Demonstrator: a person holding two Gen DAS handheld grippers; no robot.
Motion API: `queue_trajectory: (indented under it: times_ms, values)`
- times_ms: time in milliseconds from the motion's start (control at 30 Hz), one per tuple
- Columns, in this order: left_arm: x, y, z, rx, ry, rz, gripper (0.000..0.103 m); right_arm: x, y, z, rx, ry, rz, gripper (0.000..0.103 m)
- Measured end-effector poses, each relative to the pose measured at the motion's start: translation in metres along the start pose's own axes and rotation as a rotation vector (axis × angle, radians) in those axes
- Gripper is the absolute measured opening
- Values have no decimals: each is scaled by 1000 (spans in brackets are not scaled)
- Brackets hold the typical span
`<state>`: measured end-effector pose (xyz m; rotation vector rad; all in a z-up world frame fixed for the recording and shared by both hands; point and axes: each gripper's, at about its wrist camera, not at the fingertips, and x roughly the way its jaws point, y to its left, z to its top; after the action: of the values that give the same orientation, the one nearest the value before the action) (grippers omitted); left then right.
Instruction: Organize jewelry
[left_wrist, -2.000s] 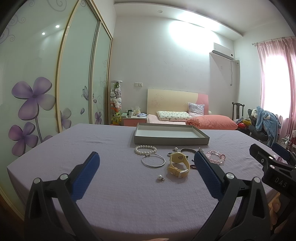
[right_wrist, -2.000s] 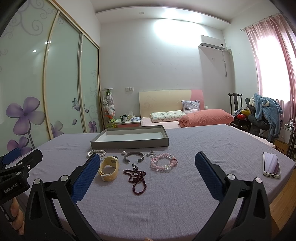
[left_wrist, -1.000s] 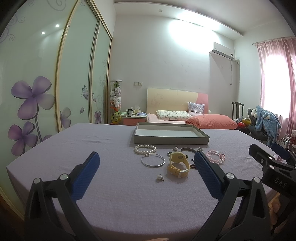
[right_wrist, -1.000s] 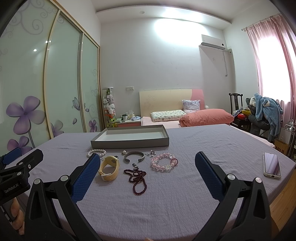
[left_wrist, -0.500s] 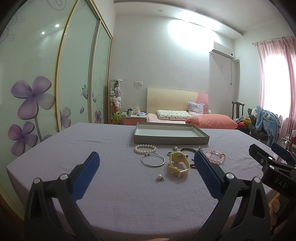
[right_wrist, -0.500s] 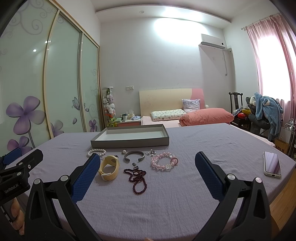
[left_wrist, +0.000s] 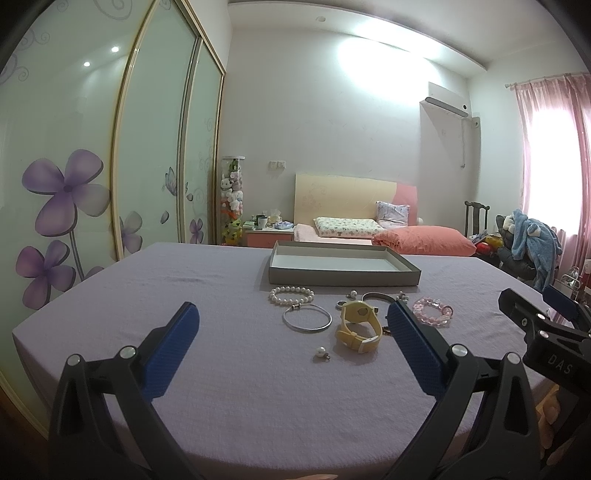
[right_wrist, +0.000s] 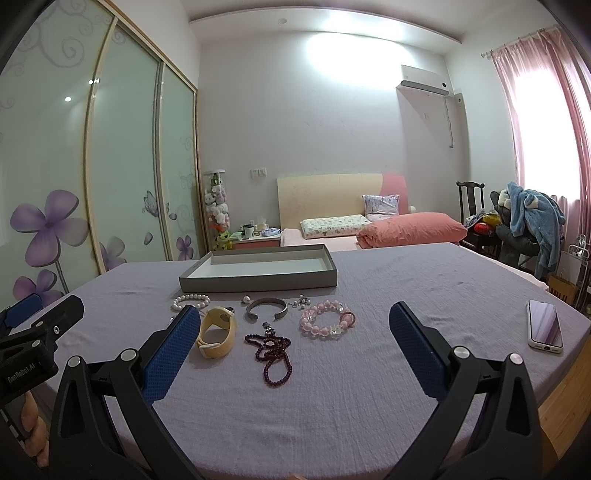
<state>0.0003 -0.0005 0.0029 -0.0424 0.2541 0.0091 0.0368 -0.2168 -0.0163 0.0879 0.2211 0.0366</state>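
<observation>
A grey tray (left_wrist: 343, 276) (right_wrist: 258, 283) with a white floor stands at the far side of the purple-clothed table (left_wrist: 221, 387). In front of it lie a pearl bracelet (left_wrist: 291, 294), a silver bangle (left_wrist: 306, 319), a yellow watch (left_wrist: 359, 326) (right_wrist: 217, 331), a loose pearl (left_wrist: 320, 353), a grey cuff (right_wrist: 266, 308), a dark red bead string (right_wrist: 272, 350) and a pink bead bracelet (right_wrist: 325, 319) (left_wrist: 431, 312). My left gripper (left_wrist: 291, 341) and my right gripper (right_wrist: 295, 341) are both open and empty, held above the table's near side.
A phone (right_wrist: 546, 327) lies at the table's right edge. Sliding wardrobe doors (left_wrist: 92, 166) stand on the left. A bed with a pink pillow (left_wrist: 421, 240) is behind the table, and a chair with clothes (right_wrist: 524, 221) at the right.
</observation>
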Motion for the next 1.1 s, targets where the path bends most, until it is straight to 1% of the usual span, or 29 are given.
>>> queue_trajectory:
  times_ms: [133,167,267,400,500,567,633,700,767,800,867,933,1033,1067,1100]
  values:
    - [11,1,1,-3,26,6,99,11,-1,-2,-1,26,-1,101]
    - [22,0,-8,-4,40,6,99,12,-1,-2,-3,34,0,101]
    - [37,6,-9,-11,85,5,99,25,1,-8,-10,79,7,101]
    - [61,13,-12,-32,159,0,99,44,5,-17,-29,162,29,101]
    - [81,18,-14,-44,223,-11,99,65,8,-21,-25,262,48,101]
    - [93,19,-16,-43,256,-12,99,76,7,-22,-23,317,54,96]
    - [105,22,-16,-37,292,-12,99,90,8,-22,-34,387,53,86]
    - [113,23,-16,-34,317,-16,99,100,9,-23,-33,439,65,81]
    - [122,24,-16,-30,341,-24,99,112,10,-26,-24,512,94,79]
    - [125,23,-16,-26,353,-28,99,117,11,-28,-28,543,96,77]
    - [133,23,-17,-17,376,-36,99,125,14,-31,-43,593,96,75]
    - [139,22,-18,-11,396,-45,99,133,15,-31,-65,626,80,71]
    - [147,21,-20,0,425,-58,99,138,23,-27,-113,648,53,64]
    - [150,21,-21,2,433,-64,99,140,24,-26,-113,655,47,64]
    - [152,20,-21,3,439,-67,99,143,25,-24,-110,664,43,61]
